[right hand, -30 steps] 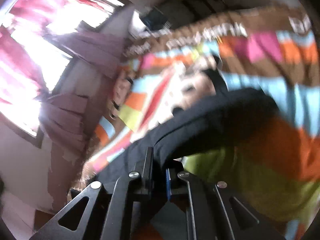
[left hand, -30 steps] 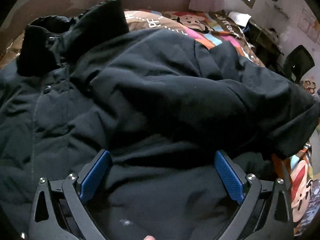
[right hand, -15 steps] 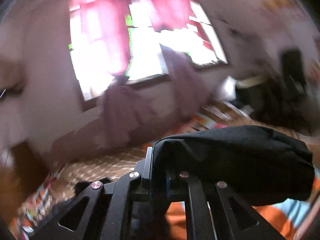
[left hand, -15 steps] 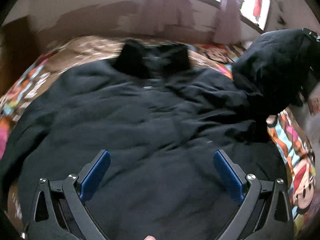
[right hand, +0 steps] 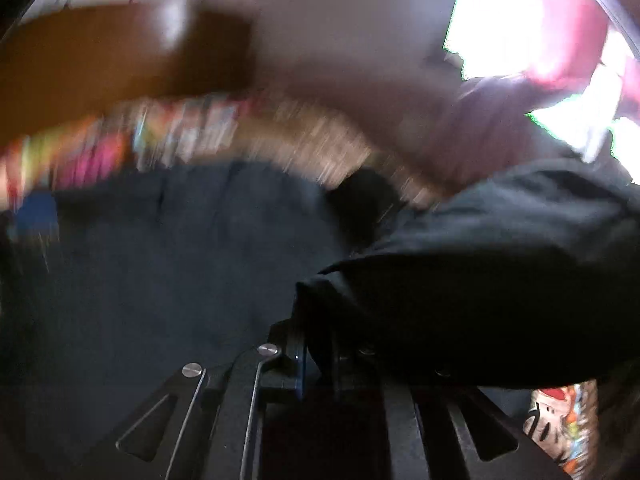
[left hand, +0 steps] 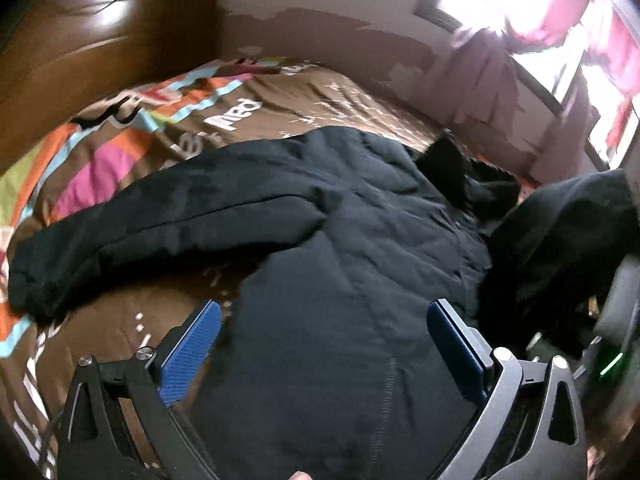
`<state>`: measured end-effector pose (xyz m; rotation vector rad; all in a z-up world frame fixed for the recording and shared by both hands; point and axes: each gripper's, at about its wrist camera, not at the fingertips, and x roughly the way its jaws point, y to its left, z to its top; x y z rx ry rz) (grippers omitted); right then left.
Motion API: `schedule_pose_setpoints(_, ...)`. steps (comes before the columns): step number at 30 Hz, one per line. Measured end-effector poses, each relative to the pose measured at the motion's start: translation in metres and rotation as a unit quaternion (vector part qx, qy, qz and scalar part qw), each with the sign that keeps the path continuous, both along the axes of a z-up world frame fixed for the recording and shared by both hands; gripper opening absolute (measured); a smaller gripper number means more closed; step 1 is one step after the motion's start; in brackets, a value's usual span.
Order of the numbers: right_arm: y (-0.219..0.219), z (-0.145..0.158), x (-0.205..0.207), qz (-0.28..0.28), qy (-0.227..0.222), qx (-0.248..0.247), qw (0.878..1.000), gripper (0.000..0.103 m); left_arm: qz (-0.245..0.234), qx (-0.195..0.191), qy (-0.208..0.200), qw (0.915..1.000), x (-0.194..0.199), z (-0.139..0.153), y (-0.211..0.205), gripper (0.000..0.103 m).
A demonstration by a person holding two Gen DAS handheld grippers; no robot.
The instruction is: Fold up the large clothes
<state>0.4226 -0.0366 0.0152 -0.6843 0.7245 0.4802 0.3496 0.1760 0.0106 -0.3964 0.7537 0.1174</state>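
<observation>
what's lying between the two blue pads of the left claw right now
In the left wrist view, the body of the black jacket fills most of the gap between the open left claw pads, with a strip of brown bedspread beside the left pad.

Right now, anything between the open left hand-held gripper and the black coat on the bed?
Nothing visible. The left hand-held gripper is open above the black coat with only air between. The right hand-held gripper is shut on one sleeve; the other sleeve lies out across the bedspread.
</observation>
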Motion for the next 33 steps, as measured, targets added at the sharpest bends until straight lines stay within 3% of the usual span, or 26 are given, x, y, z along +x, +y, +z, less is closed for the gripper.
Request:
schedule_pose_setpoints(3, 0.012, -0.056, -0.005, 0.039, 0.024, -0.124, 0.991, 0.016, 0.011, -0.019, 0.004, 0.9998, -0.003, -0.006, 0.013, 0.101)
schedule_pose_setpoints(6, 0.014, -0.067, -0.015, 0.056, -0.002, -0.16, 0.985, 0.02, 0.013, -0.038, 0.001, 0.9992, -0.004, -0.008, 0.02, 0.101)
schedule_pose_setpoints(7, 0.012, -0.064, -0.015, 0.055, -0.005, -0.156, 0.986, 0.029, 0.011, -0.045, -0.002, 0.9989, -0.005, -0.008, 0.022, 0.101)
schedule_pose_setpoints(11, -0.01, -0.036, -0.012, 0.033, 0.007, -0.078, 0.996, 0.079, 0.004, -0.05, -0.034, 0.9981, -0.01, 0.002, 0.024, 0.101)
schedule_pose_setpoints(14, -0.046, -0.01, -0.009, 0.019, 0.027, 0.006, 0.999, 0.079, -0.008, -0.029, -0.062, 0.9976, -0.005, 0.013, 0.018, 0.101)
schedule_pose_setpoints(16, -0.067, 0.007, -0.006, -0.001, 0.016, 0.053, 0.998, 0.079, -0.018, -0.003, -0.061, 0.998, 0.01, 0.015, 0.008, 0.101)
schedule_pose_setpoints(19, -0.091, 0.034, 0.015, -0.066, 0.001, 0.108, 0.992, 0.083, -0.035, 0.039, -0.017, 0.9985, 0.041, 0.003, -0.013, 0.101)
schedule_pose_setpoints(21, -0.125, 0.045, 0.051, -0.147, 0.005, 0.136, 0.98, 0.085, -0.033, 0.055, 0.014, 0.9978, 0.056, -0.012, -0.025, 0.101)
schedule_pose_setpoints(23, -0.162, 0.044, 0.091, -0.236, 0.03, 0.168, 0.957, 0.085, -0.038, 0.059, 0.025, 0.9972, 0.061, -0.024, -0.032, 0.101)
schedule_pose_setpoints(25, -0.208, 0.036, 0.129, -0.316, 0.079, 0.239, 0.915, 0.085, -0.045, 0.083, 0.043, 0.9946, 0.066, -0.033, -0.041, 0.101)
schedule_pose_setpoints(27, -0.253, 0.014, 0.165, -0.374, 0.145, 0.325, 0.856, 0.085, -0.048, 0.104, 0.066, 0.9913, 0.072, -0.043, -0.046, 0.101)
schedule_pose_setpoints(29, -0.287, -0.015, 0.18, -0.403, 0.204, 0.417, 0.789, 0.07, -0.049, 0.116, 0.079, 0.9889, 0.075, -0.05, -0.048, 0.101)
schedule_pose_setpoints(30, -0.297, -0.029, 0.186, -0.415, 0.222, 0.46, 0.753, 0.07, -0.05, 0.126, 0.085, 0.9871, 0.075, -0.054, -0.052, 0.101)
schedule_pose_setpoints(31, -0.3, -0.04, 0.191, -0.414, 0.236, 0.482, 0.735, 0.068, -0.052, 0.135, 0.088, 0.9856, 0.074, -0.056, -0.054, 0.101)
schedule_pose_setpoints(32, -0.299, -0.047, 0.195, -0.411, 0.249, 0.485, 0.73, 0.053, -0.053, 0.142, 0.09, 0.9843, 0.075, -0.058, -0.055, 0.101)
schedule_pose_setpoints(33, -0.293, -0.051, 0.198, -0.408, 0.253, 0.469, 0.741, 0.043, -0.054, 0.149, 0.091, 0.9832, 0.074, -0.06, -0.057, 0.101)
